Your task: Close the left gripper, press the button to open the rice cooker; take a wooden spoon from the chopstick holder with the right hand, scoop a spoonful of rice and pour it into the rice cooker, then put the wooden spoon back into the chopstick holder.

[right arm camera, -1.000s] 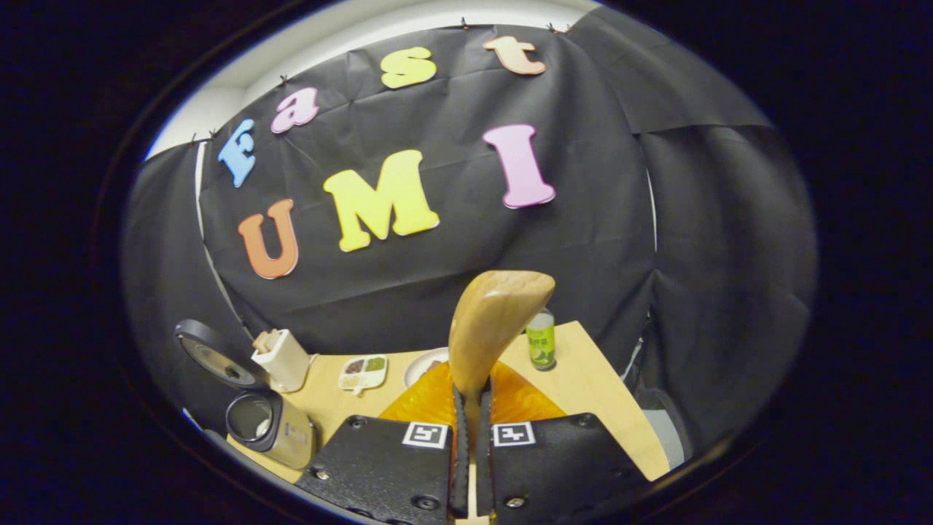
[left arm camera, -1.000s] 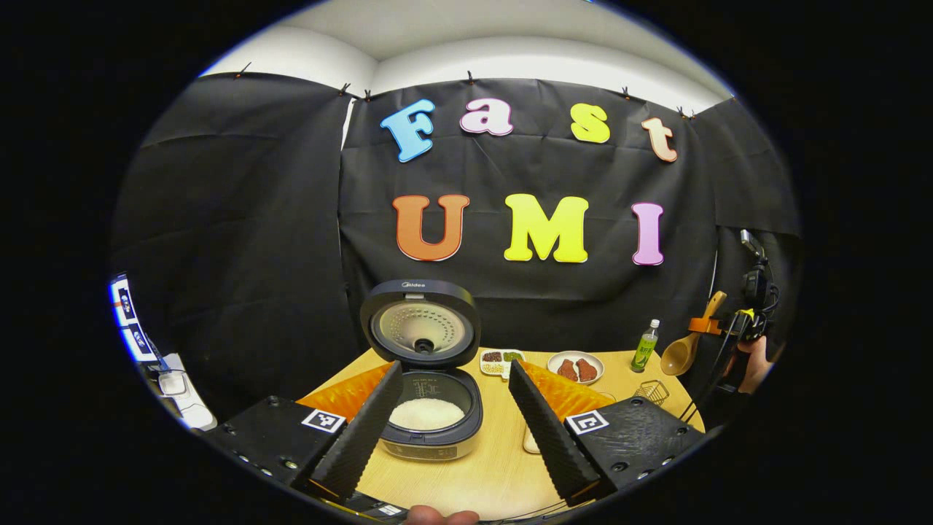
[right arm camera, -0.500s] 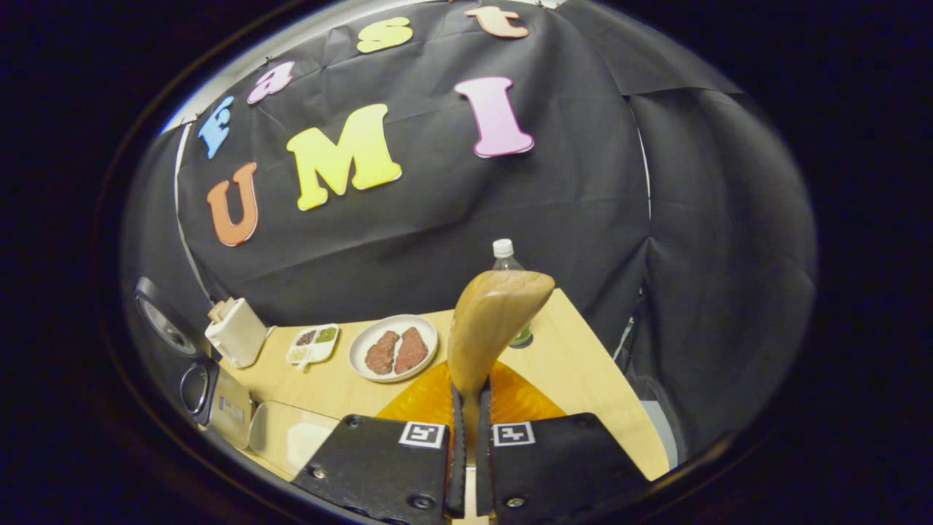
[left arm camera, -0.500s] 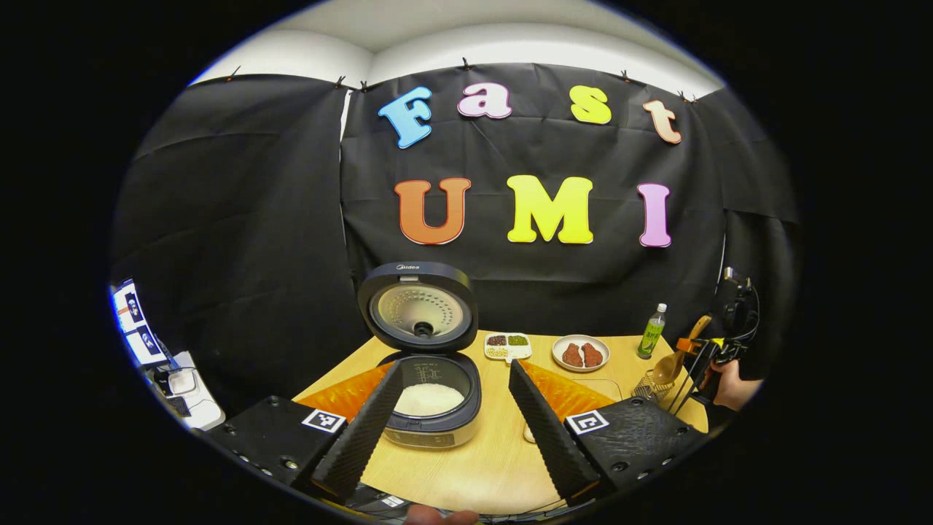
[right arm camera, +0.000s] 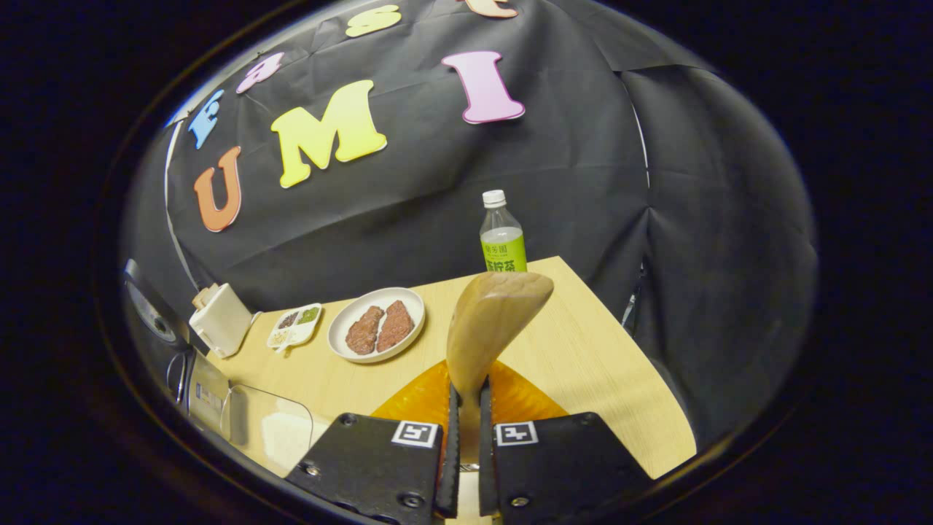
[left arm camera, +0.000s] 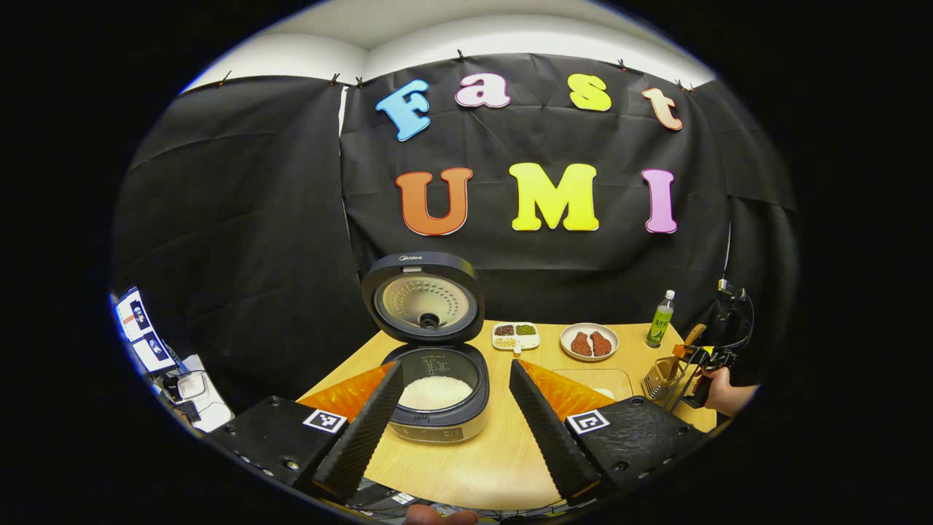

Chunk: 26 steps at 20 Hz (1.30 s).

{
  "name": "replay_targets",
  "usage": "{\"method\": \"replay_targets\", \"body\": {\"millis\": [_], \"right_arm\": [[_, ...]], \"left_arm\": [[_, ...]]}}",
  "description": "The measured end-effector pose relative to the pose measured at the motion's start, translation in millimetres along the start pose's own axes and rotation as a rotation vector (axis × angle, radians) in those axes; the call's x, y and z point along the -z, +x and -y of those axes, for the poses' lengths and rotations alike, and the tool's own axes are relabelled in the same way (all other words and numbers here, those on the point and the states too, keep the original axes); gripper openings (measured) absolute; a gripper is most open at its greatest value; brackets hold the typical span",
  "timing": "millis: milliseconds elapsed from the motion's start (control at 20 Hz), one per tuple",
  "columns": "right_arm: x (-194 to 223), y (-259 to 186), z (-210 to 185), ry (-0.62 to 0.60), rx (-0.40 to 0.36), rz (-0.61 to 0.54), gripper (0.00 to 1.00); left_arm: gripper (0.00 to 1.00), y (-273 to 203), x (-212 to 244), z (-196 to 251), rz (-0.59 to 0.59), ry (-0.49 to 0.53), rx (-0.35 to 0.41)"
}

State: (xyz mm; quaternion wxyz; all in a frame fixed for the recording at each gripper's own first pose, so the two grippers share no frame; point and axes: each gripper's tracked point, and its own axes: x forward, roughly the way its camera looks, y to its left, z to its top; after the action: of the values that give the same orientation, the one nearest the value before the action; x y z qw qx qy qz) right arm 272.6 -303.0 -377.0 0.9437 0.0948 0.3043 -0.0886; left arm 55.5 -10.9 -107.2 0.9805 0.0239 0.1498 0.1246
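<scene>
The rice cooker stands on the table with its lid raised and white rice in the pot. My left gripper hovers in front of it, open and holding nothing. At the far right of the left gripper view, my right gripper holds the wooden spoon with its bowl down at the wire chopstick holder. In the right gripper view, my right gripper is shut on the spoon's handle, and the spoon bowl stands up ahead. The holder is hidden there.
A clear tray with rice lies right of the cooker. Behind it sit a plate of meat, a small sectioned dish, a green bottle and a white box. The table edge runs close on the right.
My right gripper has come down with the spoon from above the table to the wire holder. My left gripper stays open and has drawn back slightly from the cooker.
</scene>
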Motion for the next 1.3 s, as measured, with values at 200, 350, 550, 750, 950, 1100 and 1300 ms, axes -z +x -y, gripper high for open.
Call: {"method": "replay_targets", "body": {"millis": [200, 350, 550, 750, 950, 1100, 1300], "right_arm": [[-8.2, -8.5, 2.7, -0.015, 0.005, 0.027, 0.23], [-21.3, -22.5, 10.4, -0.063, 0.040, 0.060, 0.60], [-49.7, -46.0, 18.2, -0.081, 0.073, 0.112, 0.81], [-82.1, -73.5, 19.4, -0.077, 0.090, 0.170, 0.89], [-116.5, -108.6, 0.9, -0.129, 0.089, 0.252, 0.96], [-135.7, -141.8, -29.4, -0.166, 0.057, 0.316, 0.98], [-144.4, -181.2, -74.0, -0.172, -0.016, 0.368, 1.00]], "left_arm": [[0.94, 5.8, -4.5, 2.6, 0.011, -0.015, 0.014], [0.94, 10.7, -10.6, 6.5, 0.029, -0.023, 0.031], [0.94, 17.9, -26.3, 8.7, 0.070, -0.034, 0.050], [0.94, 24.3, -38.0, 5.7, 0.101, -0.035, 0.058], [0.94, 37.4, -60.4, -8.6, 0.116, -0.058, 0.053], [0.94, 52.2, -83.6, -24.5, 0.127, -0.070, 0.039], [0.89, 76.5, -116.3, -39.6, 0.120, -0.111, 0.052]]}}
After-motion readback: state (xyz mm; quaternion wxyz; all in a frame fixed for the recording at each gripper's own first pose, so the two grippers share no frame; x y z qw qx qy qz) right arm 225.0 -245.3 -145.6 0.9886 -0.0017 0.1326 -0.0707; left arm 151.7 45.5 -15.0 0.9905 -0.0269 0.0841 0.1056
